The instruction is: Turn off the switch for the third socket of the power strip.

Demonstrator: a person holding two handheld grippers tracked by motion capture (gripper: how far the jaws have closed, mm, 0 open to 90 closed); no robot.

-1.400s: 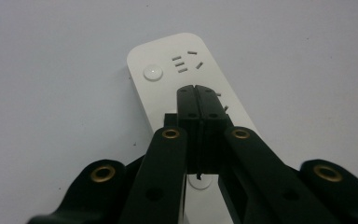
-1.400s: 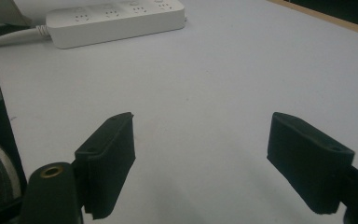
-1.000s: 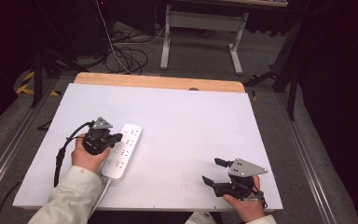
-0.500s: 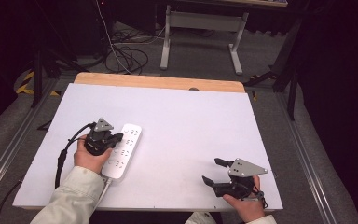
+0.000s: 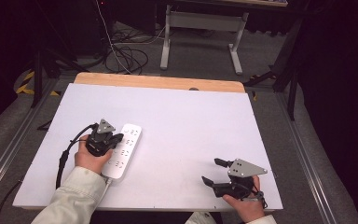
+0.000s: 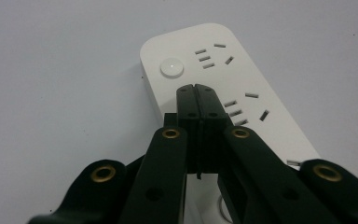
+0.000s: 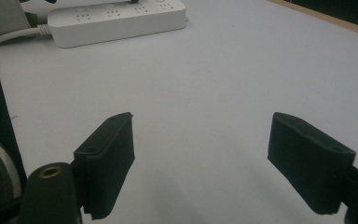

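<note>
A white power strip (image 5: 129,134) lies on the left half of the white tabletop (image 5: 186,121), its long side running away from the person. My left gripper (image 5: 117,140) hovers over the strip with its jaws shut together and nothing between them. In the left gripper view its joined tips (image 6: 197,88) sit just short of the strip's round button (image 6: 172,68), above the strip (image 6: 247,74) and its sockets. My right gripper (image 5: 210,170) rests near the front right edge, jaws wide open over bare table (image 7: 203,123). The strip (image 7: 116,18) shows far off there.
The strip's white cord (image 7: 9,37) runs off toward the person's left sleeve (image 5: 79,191). A wooden strip (image 5: 158,82) edges the far side of the table. Beyond it, cables (image 5: 126,56) and a desk frame (image 5: 200,28) stand on the floor.
</note>
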